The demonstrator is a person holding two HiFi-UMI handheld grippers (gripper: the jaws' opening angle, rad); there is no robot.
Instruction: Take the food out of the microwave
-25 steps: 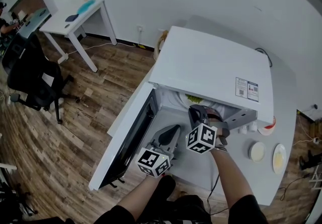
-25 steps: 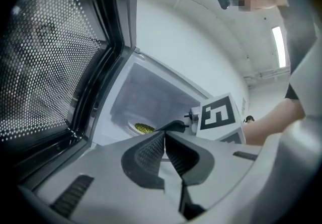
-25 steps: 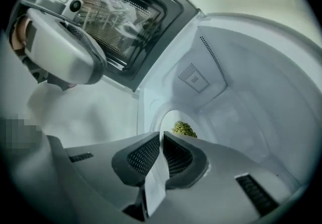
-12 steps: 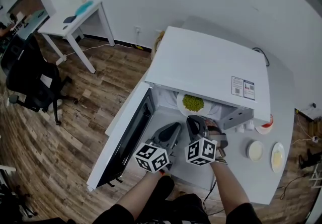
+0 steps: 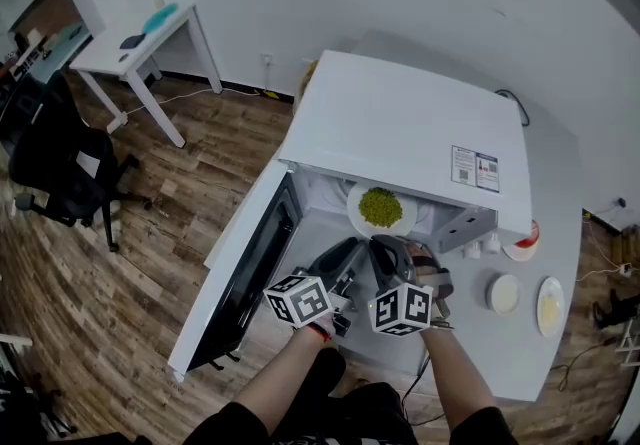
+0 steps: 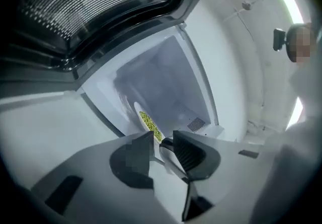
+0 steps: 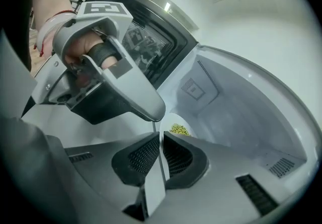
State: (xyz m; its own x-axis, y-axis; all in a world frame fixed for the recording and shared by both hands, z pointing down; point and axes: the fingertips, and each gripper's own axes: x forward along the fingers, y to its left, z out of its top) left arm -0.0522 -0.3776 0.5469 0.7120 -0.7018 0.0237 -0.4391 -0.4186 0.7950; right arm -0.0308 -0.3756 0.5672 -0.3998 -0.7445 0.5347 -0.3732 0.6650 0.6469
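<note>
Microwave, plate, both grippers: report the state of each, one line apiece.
door: open.
plate: holds green food, at the mouth of the microwave, gripped by its rim.
right gripper: shut on the plate.
left gripper: open, jaws just opened; the plate's rim seems to lie between them, unpressed.

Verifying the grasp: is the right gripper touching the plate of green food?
Touching. The right gripper view shows the right gripper shut on the plate at its near rim.
</note>
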